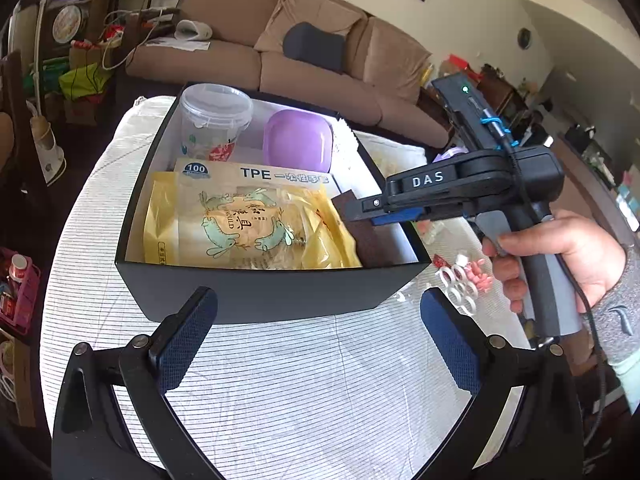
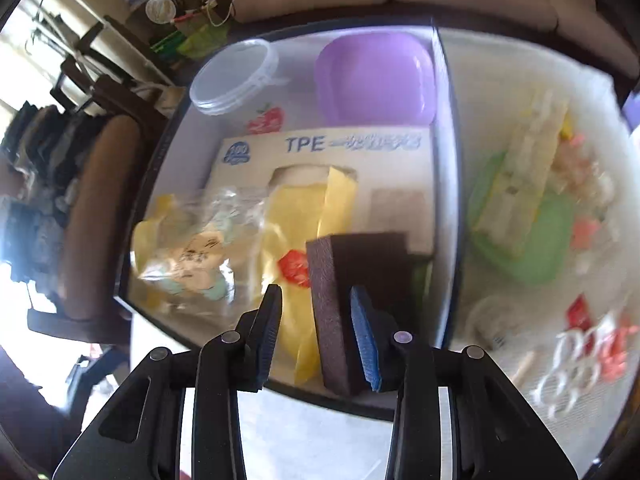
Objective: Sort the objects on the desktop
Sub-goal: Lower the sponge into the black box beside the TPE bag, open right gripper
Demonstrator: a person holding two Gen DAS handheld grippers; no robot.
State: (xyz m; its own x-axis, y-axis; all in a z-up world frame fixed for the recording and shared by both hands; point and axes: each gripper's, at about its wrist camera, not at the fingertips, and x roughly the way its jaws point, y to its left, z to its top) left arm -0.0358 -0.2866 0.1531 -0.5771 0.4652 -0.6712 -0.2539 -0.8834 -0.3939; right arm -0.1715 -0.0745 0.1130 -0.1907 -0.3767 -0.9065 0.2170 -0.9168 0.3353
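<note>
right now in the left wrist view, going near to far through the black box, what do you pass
yellow snack bag with rabbit print → beige TPE glove box → purple rounded plastic case beside the clear plastic lidded cup, both at the far wall of the black box

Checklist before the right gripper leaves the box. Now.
1. Brown sponge inside the black box: ok.
2. Right gripper free of the sponge: one pad clear, the other against it: cannot tell.
3. Sponge settled on the box contents: cannot tell.
4. Left gripper open, empty, outside the box: ok.
5. Table sorted: white rings lie beside the box: not ok.
</note>
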